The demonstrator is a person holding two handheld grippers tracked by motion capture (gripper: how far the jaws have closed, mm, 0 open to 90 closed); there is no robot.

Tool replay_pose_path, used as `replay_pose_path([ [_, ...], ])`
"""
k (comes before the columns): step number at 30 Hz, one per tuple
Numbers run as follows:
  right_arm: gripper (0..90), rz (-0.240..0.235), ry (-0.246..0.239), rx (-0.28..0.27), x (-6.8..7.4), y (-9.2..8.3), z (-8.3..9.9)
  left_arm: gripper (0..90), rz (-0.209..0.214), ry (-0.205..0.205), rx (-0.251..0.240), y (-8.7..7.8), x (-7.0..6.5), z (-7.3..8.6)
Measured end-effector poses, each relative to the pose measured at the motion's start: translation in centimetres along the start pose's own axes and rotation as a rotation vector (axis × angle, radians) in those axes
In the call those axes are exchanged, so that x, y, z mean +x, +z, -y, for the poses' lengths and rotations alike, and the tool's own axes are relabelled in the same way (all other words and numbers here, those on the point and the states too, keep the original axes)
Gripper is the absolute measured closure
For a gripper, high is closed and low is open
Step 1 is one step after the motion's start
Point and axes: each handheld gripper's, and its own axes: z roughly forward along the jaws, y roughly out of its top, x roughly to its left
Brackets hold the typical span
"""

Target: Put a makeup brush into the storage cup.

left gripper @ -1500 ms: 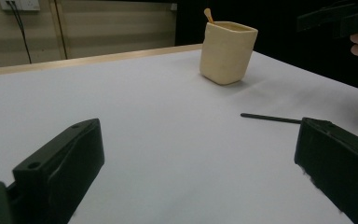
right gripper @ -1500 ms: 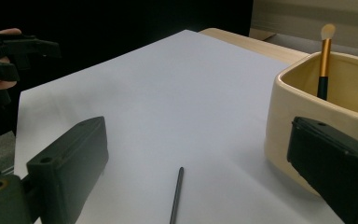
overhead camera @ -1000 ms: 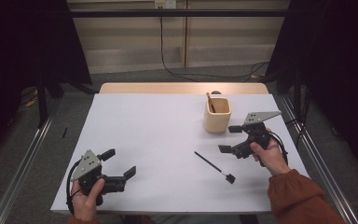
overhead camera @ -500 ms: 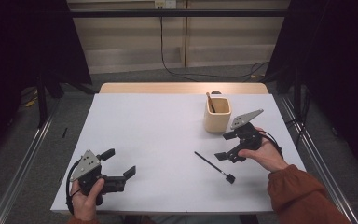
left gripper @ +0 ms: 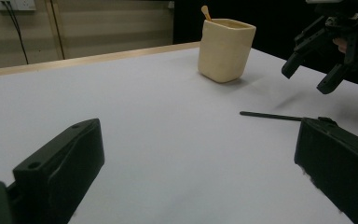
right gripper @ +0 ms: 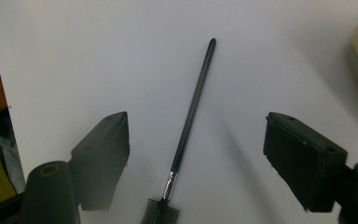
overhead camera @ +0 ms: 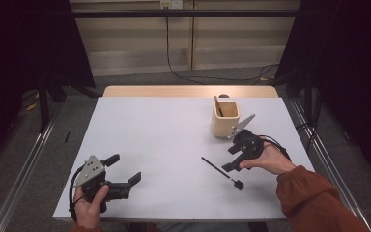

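R gripper [right gripper: 196,154] over brush [right gripper: 191,112], jaws apart, just been closing, nothing clamped.
Risk: I grab off-centre, thin handle rolls away on table [overhead camera: 164,140].

The left tongs [overhead camera: 124,170] sit low at the near left of the table [overhead camera: 164,135], gripped from behind by the left hand [overhead camera: 91,205], jaws spread wide and level with nothing between them. The right tongs [overhead camera: 231,158] hang tilted downward at the right, held by the right hand [overhead camera: 266,159] with a rust-coloured sleeve [overhead camera: 314,198] behind; their jaws have just been closing, yet stand apart and press on nothing
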Motion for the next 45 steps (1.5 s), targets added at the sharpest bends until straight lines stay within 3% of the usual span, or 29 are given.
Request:
replay_pose_path([
  [9, 32.5, -0.035, 0.014, 0.156, 0.0, 1.4, -0.4, 1.4, 0.004, -0.003, -0.001, 0.1, 0.0, 0.0],
  [19, 49.9, -0.027, 0.009, 0.256, 0.1, 2.6, -0.7, 1.3, 0.006, -0.004, 0.000, 0.1, 0.0, 0.0],
  [28, 63.3, -0.023, 0.026, 0.307, 0.0, 3.4, -0.8, 1.4, 0.010, -0.006, 0.008, 0.1, 0.1, 0.1],
  [45, 71.1, -0.012, 0.037, 0.368, 0.5, 4.7, -1.0, 1.4, 0.014, -0.008, 0.013, 0.2, 0.0, 0.1],
])
